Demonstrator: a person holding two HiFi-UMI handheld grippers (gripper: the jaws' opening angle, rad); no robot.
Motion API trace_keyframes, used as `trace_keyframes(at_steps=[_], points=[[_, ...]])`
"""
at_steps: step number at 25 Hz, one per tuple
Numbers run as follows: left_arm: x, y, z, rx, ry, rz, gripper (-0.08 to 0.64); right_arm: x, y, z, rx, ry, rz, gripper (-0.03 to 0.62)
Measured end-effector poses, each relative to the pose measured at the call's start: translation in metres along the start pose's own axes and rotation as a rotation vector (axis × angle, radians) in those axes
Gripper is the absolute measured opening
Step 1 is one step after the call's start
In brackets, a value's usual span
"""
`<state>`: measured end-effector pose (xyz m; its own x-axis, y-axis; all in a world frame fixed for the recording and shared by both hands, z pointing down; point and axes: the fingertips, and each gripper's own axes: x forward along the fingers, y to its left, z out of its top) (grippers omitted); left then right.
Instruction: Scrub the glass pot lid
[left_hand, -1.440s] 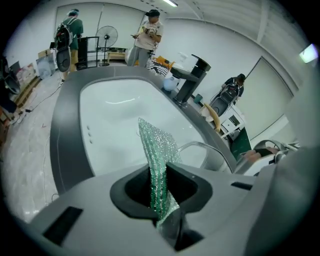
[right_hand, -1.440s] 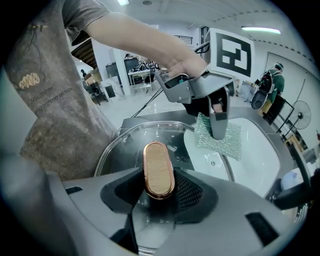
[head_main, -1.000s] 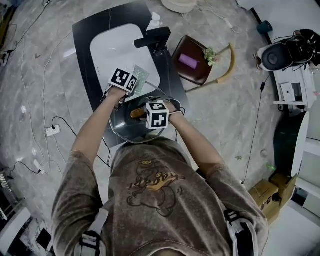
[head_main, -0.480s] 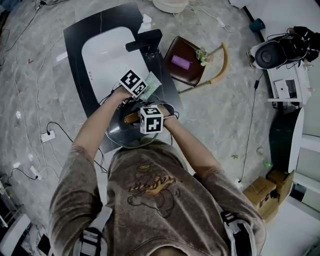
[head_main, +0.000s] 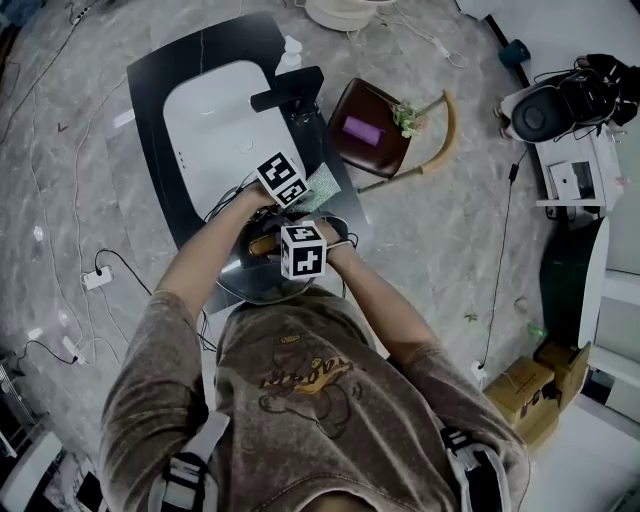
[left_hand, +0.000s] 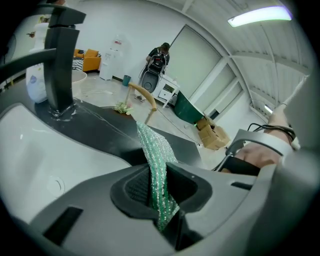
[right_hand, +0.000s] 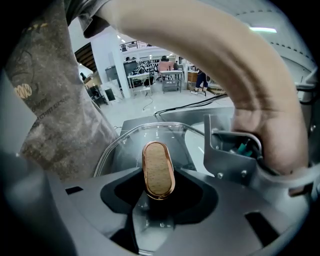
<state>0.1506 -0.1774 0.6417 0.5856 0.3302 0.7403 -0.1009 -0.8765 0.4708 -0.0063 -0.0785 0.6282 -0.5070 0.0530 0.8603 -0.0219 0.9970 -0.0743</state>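
One glass pot lid (right_hand: 131, 142), one wood-faced knob (right_hand: 158, 169) on it, one green scrubbing cloth (left_hand: 156, 172), two grippers, and behind them one white sink basin (head_main: 205, 110) with one black faucet (head_main: 288, 88).

The lid sits at the near corner of the black counter (head_main: 160, 120), just in front of the basin, its near rim right up against the person's shirt (head_main: 300, 400), so there's hardly any room on that side. Open counter and basin lie beyond it, with the faucet well clear at the far right.

The right gripper (right_hand: 159, 192) has its jaws closed on the knob's stem, the knob standing up between them and the glass curving away behind. The left gripper (left_hand: 159, 187) has its jaws pinched together on the cloth, which pokes out past the tips. From the head view that cloth hangs over the lid's far rim, beside the right gripper; whether it touches the glass, I can't tell.
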Motion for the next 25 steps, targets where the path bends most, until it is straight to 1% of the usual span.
trace_keyframes(at_steps=[4, 7, 9, 11, 13, 15, 18, 21, 25], points=[[0.005, -0.01, 0.002, 0.026, 0.026, -0.042, 0.077, -0.001, 0.0, 0.0, 0.0, -0.004, -0.001, 0.193], [0.005, -0.01, 0.004, 0.015, 0.01, -0.046, 0.078, 0.0, 0.0, -0.001, 0.005, -0.014, -0.007, 0.193], [0.002, -0.007, 0.007, -0.032, -0.034, -0.052, 0.078, 0.0, -0.001, -0.001, 0.011, -0.023, -0.011, 0.193], [-0.007, 0.001, 0.009, -0.11, -0.103, -0.048, 0.078, 0.0, -0.001, -0.001, 0.013, -0.029, -0.017, 0.195], [-0.021, 0.012, 0.009, -0.165, -0.176, -0.011, 0.078, 0.0, -0.001, -0.001, 0.018, -0.032, -0.017, 0.195], [-0.038, 0.022, 0.008, -0.201, -0.248, 0.047, 0.078, -0.001, 0.0, -0.001, 0.026, -0.038, -0.018, 0.195], [-0.069, 0.035, 0.003, -0.281, -0.369, 0.123, 0.078, -0.003, 0.0, 0.002, 0.048, -0.057, -0.024, 0.196], [-0.102, 0.043, -0.009, -0.363, -0.484, 0.191, 0.078, -0.002, -0.001, 0.003, 0.076, -0.075, -0.027, 0.201], [-0.147, 0.043, -0.035, -0.449, -0.614, 0.278, 0.078, -0.003, -0.001, 0.004, 0.121, -0.106, -0.026, 0.202]])
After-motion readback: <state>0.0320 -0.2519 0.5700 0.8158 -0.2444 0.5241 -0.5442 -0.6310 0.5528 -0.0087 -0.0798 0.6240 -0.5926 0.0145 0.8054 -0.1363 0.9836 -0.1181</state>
